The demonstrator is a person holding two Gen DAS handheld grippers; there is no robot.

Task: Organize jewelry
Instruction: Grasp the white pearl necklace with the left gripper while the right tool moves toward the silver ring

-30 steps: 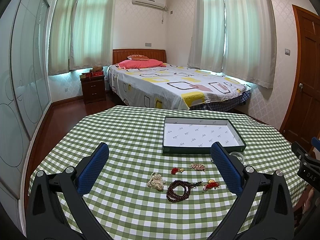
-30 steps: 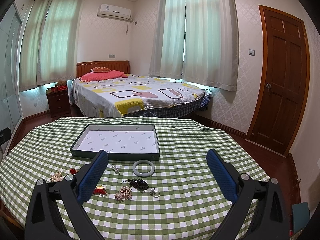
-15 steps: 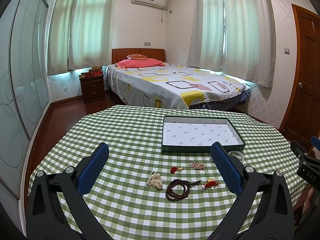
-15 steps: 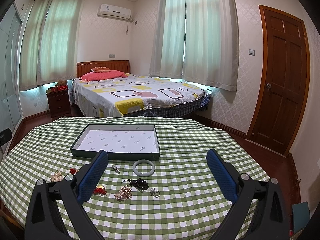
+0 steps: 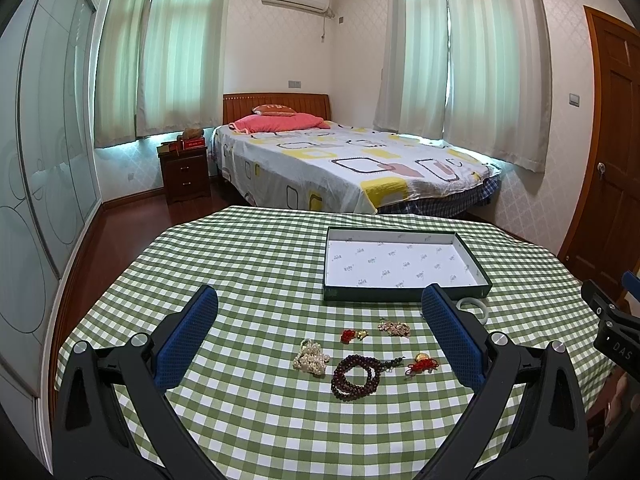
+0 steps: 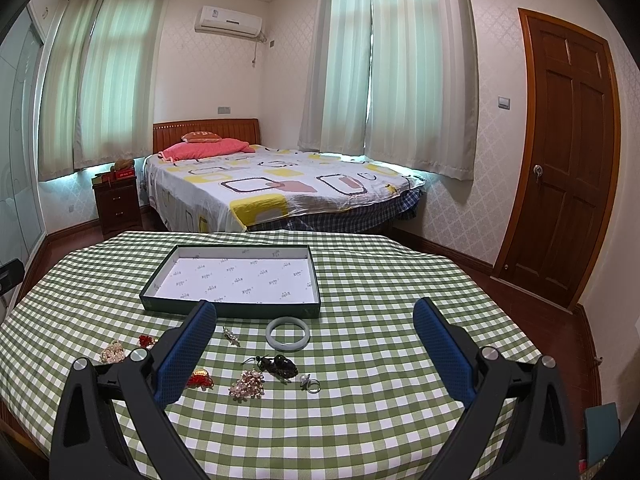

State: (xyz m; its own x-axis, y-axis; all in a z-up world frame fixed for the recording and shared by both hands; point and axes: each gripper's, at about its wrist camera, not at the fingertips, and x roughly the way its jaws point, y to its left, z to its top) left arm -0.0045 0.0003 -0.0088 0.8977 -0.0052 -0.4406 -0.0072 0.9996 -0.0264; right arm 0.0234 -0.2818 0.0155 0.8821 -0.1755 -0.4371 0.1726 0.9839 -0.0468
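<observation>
Both grippers wide, empty; beads (image 5: 355, 376) dead ahead of left (image 5: 320, 344), bangle (image 6: 287, 334) ahead of right (image 6: 316, 354) (tray (image 6: 232, 307) probably empty, beyond).

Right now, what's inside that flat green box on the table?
No jewelry yet: the box shows only its white printed lining. In the right view the near wall and a tong finger hide a thin strip of floor; the left view shows nothing there.
</observation>
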